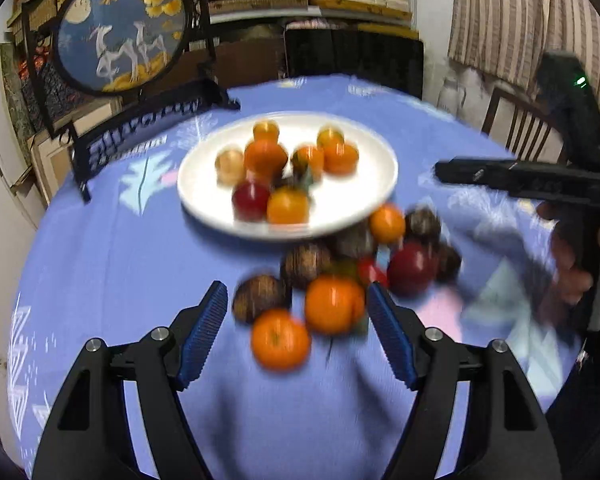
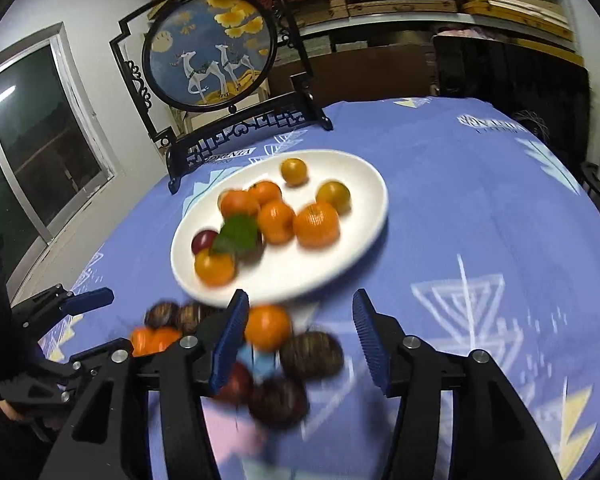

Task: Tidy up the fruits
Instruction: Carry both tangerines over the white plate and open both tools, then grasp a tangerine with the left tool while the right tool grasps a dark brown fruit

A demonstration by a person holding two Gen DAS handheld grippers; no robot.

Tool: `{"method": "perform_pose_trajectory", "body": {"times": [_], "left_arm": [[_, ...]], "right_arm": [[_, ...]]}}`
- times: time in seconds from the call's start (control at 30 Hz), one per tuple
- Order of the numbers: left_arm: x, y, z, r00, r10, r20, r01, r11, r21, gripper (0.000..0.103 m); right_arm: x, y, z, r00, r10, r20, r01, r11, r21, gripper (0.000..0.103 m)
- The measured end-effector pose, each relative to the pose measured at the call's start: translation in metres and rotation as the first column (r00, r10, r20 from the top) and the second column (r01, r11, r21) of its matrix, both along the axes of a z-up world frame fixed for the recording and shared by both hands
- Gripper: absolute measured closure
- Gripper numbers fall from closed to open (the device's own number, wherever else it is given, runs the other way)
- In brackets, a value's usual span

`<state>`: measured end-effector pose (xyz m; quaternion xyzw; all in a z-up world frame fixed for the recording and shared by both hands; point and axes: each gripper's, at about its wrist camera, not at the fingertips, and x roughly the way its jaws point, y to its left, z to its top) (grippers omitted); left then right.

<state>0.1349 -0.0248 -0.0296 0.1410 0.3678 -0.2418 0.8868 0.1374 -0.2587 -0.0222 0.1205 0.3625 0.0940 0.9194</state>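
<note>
Blue patterned tablecloth (image 1: 112,264) across the table, white plate (image 1: 352,204) mid-table already carrying oranges and a red fruit. Just this side of its rim sits the loose pile — and that's the target. Left gripper (image 1: 296,332) has its fingers apart, empty, with a mandarin (image 1: 334,304) close against the right pad and another (image 1: 280,344) squarely in the gap. Right gripper (image 2: 300,340) is open too, an orange (image 2: 267,327) and a dark brown fruit (image 2: 311,354) ahead between its fingers — either hand could pick.
</note>
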Motion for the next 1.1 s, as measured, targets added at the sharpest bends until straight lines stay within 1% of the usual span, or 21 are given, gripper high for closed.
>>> {"method": "perform_pose_trajectory", "body": {"times": [0.1,0.17,0.27,0.33,0.37,0.4,0.5,0.53,0.63,0.7,0.77,0.83,0.97,1.07,1.1], "left_arm": [[-0.008,0.005,-0.012,1.000,0.025,-0.017,-0.024,0.999,0.025,0.033],[-0.006,0.008,-0.019,0.999,0.040,-0.034,-0.039,0.999,0.025,0.033],[0.002,0.009,-0.030,0.996,0.056,-0.068,-0.053,0.998,0.033,0.050],[0.011,0.008,-0.035,0.992,0.075,-0.097,-0.072,0.997,0.036,0.055],[0.015,0.007,-0.037,0.991,0.072,-0.113,-0.069,0.997,0.034,0.062],[0.017,0.006,-0.038,0.990,0.067,-0.125,-0.065,0.998,0.025,0.064],[0.016,0.003,-0.037,0.992,0.057,-0.109,-0.055,0.998,0.027,0.065],[0.013,0.004,-0.035,0.994,0.051,-0.094,-0.050,0.999,0.011,0.065],[0.004,0.015,-0.023,0.998,0.053,-0.030,-0.056,0.996,-0.073,0.065],[-0.001,0.023,-0.018,0.997,0.073,0.002,-0.072,0.991,-0.113,0.065],[-0.001,0.027,-0.017,0.996,0.086,-0.002,-0.085,0.987,-0.138,0.065],[0.000,0.028,-0.015,0.996,0.089,0.001,-0.088,0.985,-0.148,0.065],[-0.001,0.027,-0.014,0.997,0.083,0.004,-0.082,0.985,-0.151,0.065],[-0.001,0.029,-0.015,0.996,0.085,0.003,-0.083,0.984,-0.160,0.065],[-0.001,0.029,-0.014,0.996,0.086,0.002,-0.085,0.983,-0.162,0.065]], "right_arm": [[-0.018,-0.005,-0.010,1.000,-0.002,-0.013,0.003,1.000,0.029,0.049],[-0.025,-0.007,-0.014,1.000,-0.009,-0.017,0.009,0.999,0.031,0.049],[-0.032,-0.009,-0.019,0.999,-0.013,-0.029,0.014,0.999,0.038,0.049],[-0.036,-0.010,-0.021,0.999,-0.019,-0.033,0.020,0.999,0.032,0.049],[-0.037,-0.010,-0.022,0.999,-0.020,-0.040,0.021,0.999,0.029,0.049],[-0.038,-0.011,-0.023,0.999,-0.021,-0.045,0.022,0.999,0.026,0.049],[-0.040,-0.007,-0.026,0.998,-0.002,-0.063,0.003,1.000,0.002,0.049],[-0.041,-0.004,-0.027,0.998,0.007,-0.066,-0.008,1.000,-0.009,0.049],[-0.043,0.005,-0.030,0.997,0.031,-0.075,-0.034,0.999,-0.037,0.049],[-0.042,0.013,-0.031,0.996,0.044,-0.079,-0.050,0.996,-0.075,0.049],[-0.039,0.024,-0.033,0.994,0.062,-0.090,-0.072,0.990,-0.122,0.049],[-0.036,0.032,-0.038,0.991,0.075,-0.110,-0.092,0.983,-0.157,0.049],[-0.026,0.044,-0.044,0.986,0.086,-0.146,-0.114,0.975,-0.192,0.049],[-0.020,0.049,-0.043,0.986,0.080,-0.143,-0.111,0.968,-0.223,0.049],[-0.019,0.051,-0.043,0.987,0.076,-0.143,-0.108,0.966,-0.236,0.052]]}}
